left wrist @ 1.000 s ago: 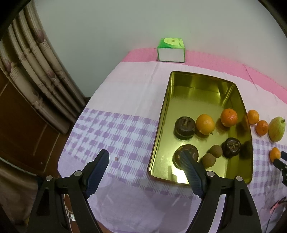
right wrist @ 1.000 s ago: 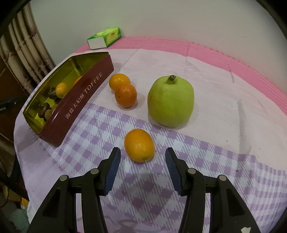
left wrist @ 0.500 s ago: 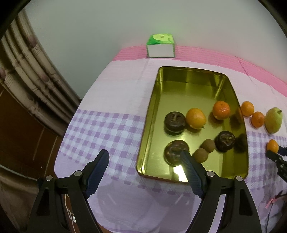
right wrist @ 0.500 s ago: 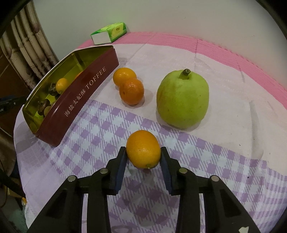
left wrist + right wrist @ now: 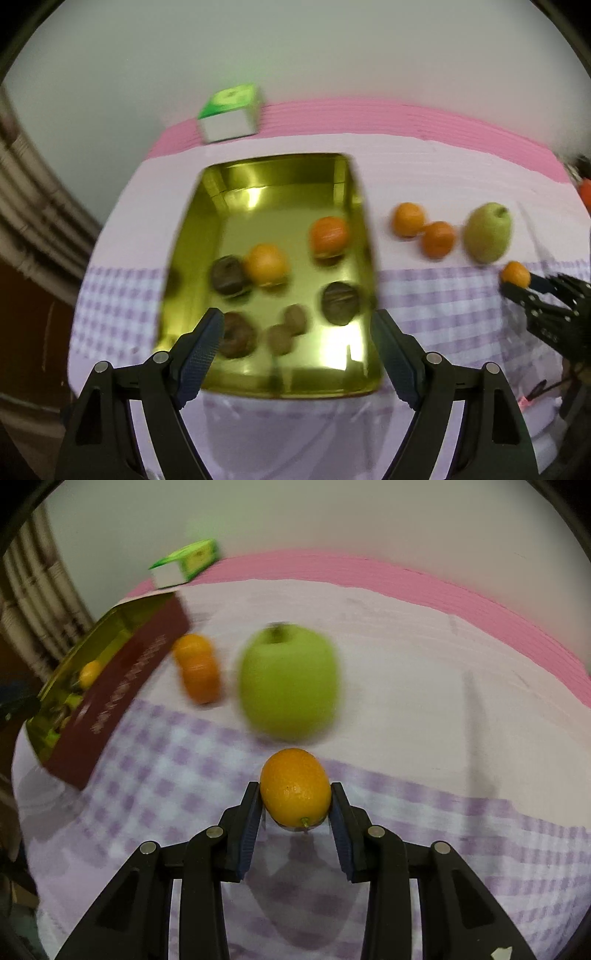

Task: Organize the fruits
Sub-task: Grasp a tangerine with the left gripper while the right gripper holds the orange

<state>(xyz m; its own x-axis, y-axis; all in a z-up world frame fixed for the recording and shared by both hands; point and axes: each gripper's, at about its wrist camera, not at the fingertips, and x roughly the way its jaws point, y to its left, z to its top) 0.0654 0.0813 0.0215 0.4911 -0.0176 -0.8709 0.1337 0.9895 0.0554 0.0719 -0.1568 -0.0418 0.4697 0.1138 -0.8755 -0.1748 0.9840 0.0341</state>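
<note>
My right gripper [image 5: 295,805] is shut on a small orange [image 5: 294,787], both pads pressing its sides just above the checked cloth. The same small orange [image 5: 515,273] shows at the right in the left wrist view, held by the right gripper [image 5: 524,286]. A green pear [image 5: 289,681] and two oranges [image 5: 199,666] lie beyond it. My left gripper [image 5: 297,345] hangs open over the near end of the gold tin [image 5: 360,206], which holds two oranges [image 5: 265,264], dark brown fruits [image 5: 340,302] and small brown ones [image 5: 286,330].
A green tissue box [image 5: 231,112] stands at the back by the wall. The tin's red side [image 5: 122,698] faces the right gripper. Curtains [image 5: 33,206] hang on the left past the table edge. A pink mat [image 5: 406,118] runs along the far side.
The right jaws closed onto the small orange and lifted it slightly. The left gripper swung right, so the tin now sits centred between its fingers.
</note>
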